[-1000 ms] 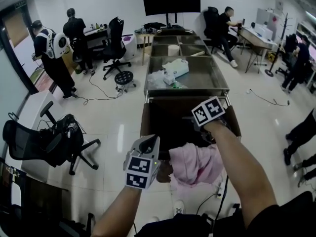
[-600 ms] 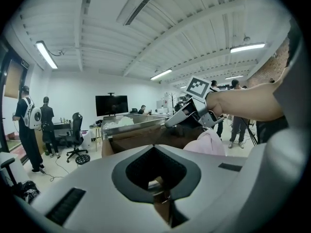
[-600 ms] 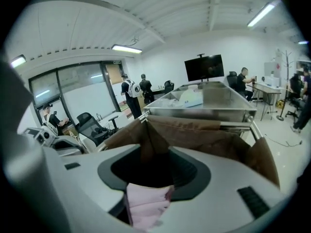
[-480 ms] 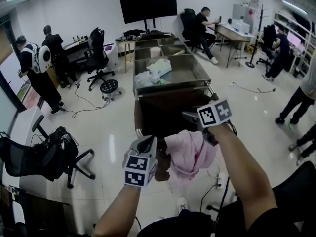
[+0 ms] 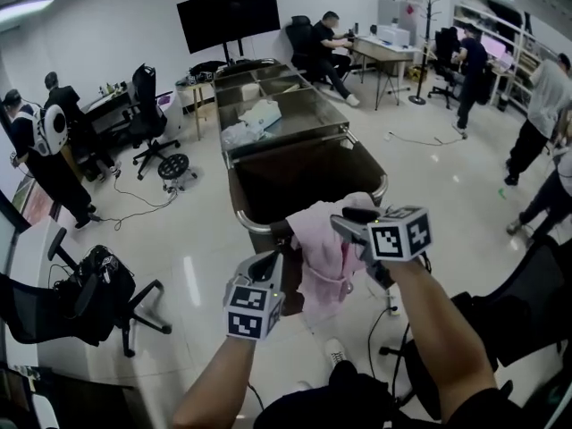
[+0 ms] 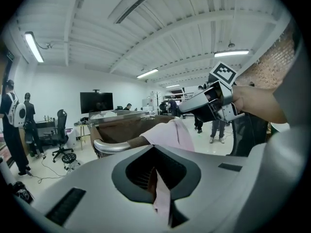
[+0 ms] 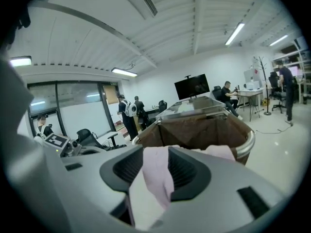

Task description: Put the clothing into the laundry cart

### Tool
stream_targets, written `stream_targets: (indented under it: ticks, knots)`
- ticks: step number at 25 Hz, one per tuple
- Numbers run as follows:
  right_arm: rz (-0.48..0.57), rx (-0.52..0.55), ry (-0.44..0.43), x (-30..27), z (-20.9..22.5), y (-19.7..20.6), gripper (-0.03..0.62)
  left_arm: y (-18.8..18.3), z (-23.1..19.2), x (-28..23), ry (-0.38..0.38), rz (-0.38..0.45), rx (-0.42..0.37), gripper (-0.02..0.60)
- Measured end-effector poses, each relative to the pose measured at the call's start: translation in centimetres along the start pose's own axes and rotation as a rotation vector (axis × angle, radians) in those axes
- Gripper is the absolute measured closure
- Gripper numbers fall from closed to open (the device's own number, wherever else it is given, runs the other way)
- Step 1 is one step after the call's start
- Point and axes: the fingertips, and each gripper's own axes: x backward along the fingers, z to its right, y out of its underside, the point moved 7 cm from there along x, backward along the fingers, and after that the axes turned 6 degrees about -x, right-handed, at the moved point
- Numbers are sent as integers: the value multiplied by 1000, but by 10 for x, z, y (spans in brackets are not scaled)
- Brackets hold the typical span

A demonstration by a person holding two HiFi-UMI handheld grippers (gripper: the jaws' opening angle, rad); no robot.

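Both tongs grip one pink garment (image 5: 322,244), which hangs bunched in the air at the near rim of the laundry cart (image 5: 246,222), most of it on the person's side. Whether the cloth touches the rim I cannot tell, since it covers that stretch of the bar. The left gripper (image 5: 273,263) has its jaws pressed together on a thin fold of the pink cloth (image 6: 161,199). A dark brownish edge lies beside the fold, too close to the lens to identify. The right gripper (image 5: 345,222) pinches a wider strip (image 7: 156,177), and its jaws have just been closing on it.

From the head view the cart's brown liner falls into shadow, so its bottom cannot be made out. Beyond it stands a steel trolley (image 5: 332,129) holding pale bundles too small to name. The person's arms are cut off by the lower edge.

The only print nearby is the black-and-white square markers on each gripper's cube (image 5: 399,233). The wall screen (image 5: 228,16) is dark.
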Motion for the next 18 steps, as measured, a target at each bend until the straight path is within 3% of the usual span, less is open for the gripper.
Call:
stream_targets:
  ticks: [5, 10, 14, 18]
  knots:
    - [31, 6, 25, 30, -24, 46, 430, 9, 25, 8, 52, -6, -2, 583]
    - [91, -9, 23, 59, -35, 64, 433, 2, 47, 12, 77, -2, -9, 583]
    - [176, -12, 40, 88, -35, 75, 535, -3, 61, 16, 69, 2, -10, 583]
    - [161, -35, 18, 102, -21, 90, 592, -5, 74, 15, 49, 15, 3, 583]
